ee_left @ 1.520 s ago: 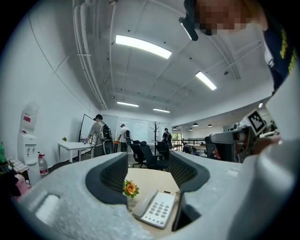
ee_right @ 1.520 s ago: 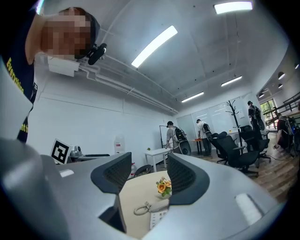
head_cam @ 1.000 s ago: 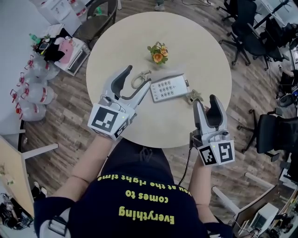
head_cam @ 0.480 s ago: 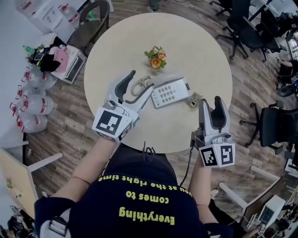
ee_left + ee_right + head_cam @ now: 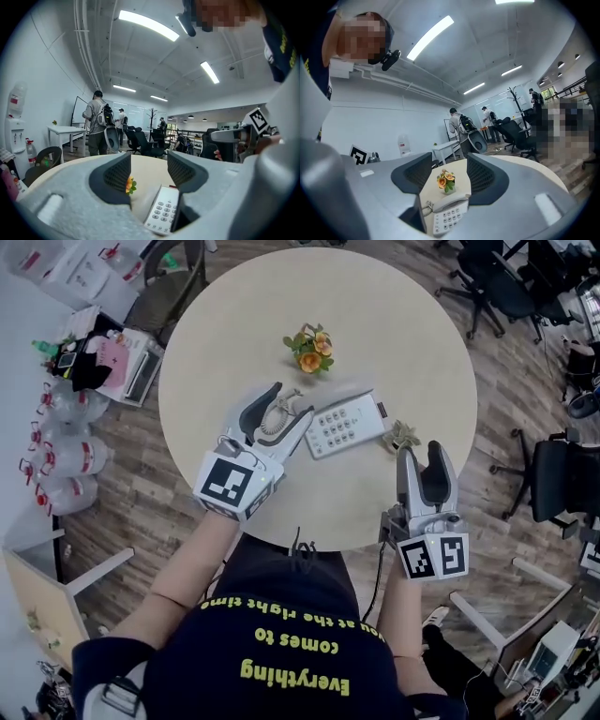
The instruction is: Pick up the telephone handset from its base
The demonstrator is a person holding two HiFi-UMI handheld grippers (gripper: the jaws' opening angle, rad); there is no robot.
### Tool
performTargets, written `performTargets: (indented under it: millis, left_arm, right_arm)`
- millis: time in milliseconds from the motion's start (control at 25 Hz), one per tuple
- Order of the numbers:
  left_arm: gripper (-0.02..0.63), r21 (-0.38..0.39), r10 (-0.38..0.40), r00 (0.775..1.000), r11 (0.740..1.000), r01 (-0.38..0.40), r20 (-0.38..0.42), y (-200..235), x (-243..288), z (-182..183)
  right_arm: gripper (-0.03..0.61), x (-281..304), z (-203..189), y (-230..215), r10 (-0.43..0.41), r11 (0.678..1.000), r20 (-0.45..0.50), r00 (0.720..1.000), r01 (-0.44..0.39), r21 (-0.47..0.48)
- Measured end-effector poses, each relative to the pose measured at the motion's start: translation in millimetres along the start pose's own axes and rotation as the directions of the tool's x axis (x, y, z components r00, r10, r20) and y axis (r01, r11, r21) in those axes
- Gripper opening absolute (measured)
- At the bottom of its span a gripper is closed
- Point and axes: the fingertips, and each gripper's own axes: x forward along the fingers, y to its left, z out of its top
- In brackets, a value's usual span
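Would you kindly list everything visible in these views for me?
Table: one, beige, round, centre of the head view.
Telephone base: one, white, grey keys, mid-table.
Handset: one, white, lying on the base.
Coiled cord: one, beige, left of the base.
Flowers: one small bunch, orange, beyond the base.
Small ornament: one, beige-green, right of the base; unclear what.
Office chairs: several, black, floor at upper right.
Water bottles: several, clear, floor at left.
Left gripper: one, grey, jaws apart above the cord, just closed slightly, gripping nothing.
Right gripper: one, grey, jaws apart, empty, at the table's near edge.
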Motion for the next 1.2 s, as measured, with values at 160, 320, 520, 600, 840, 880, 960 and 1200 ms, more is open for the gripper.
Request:
performTargets:
  millis: [160,320,520,600,840,880,960,1200]
  left_arm:
    - [0.252,0.0,-0.014,0.999,1.0,0.014,-0.049,3,19,-25]
    - [0.252,-0.001,-0.032,0.993,0.999,0.032,-0.117,6,40,-58]
    - [0.252,-0.019,-0.058,0.981,0.998,0.055,-0.183,11,66,-89]
    - [0.252,-0.025,-0.07,0.977,0.997,0.066,-0.202,12,77,-99]
    - [0.252,0.002,-0.123,0.948,0.992,0.129,-0.295,5,109,-136]
    - [0.252,0.009,-0.134,0.939,0.99,0.144,-0.316,4,113,-143]
    - [0.252,0.01,-0.155,0.921,0.985,0.17,-0.358,2,122,-156]
    - [0.272,0.004,-0.212,0.85,0.97,0.244,-0.482,-2,139,-189]
  right_arm:
    - [0.233,8,-19,-12,-0.017,1.0,-0.03,0.999,0.017,0.025]
    - [0.233,12,-39,-20,-0.023,0.998,-0.065,0.998,0.027,0.056]
    - [0.236,16,-54,-27,-0.028,0.996,-0.101,0.994,0.037,0.083]
    - [0.238,18,-58,-32,-0.034,0.995,-0.11,0.993,0.044,0.089]
    - [0.238,22,-65,-44,-0.046,0.993,-0.129,0.991,0.059,0.097]
    - [0.236,23,-65,-46,-0.046,0.993,-0.132,0.99,0.059,0.1]
    - [0.236,25,-67,-48,-0.043,0.993,-0.139,0.989,0.058,0.105]
    - [0.235,26,-74,-52,-0.035,0.992,-0.158,0.987,0.053,0.114]
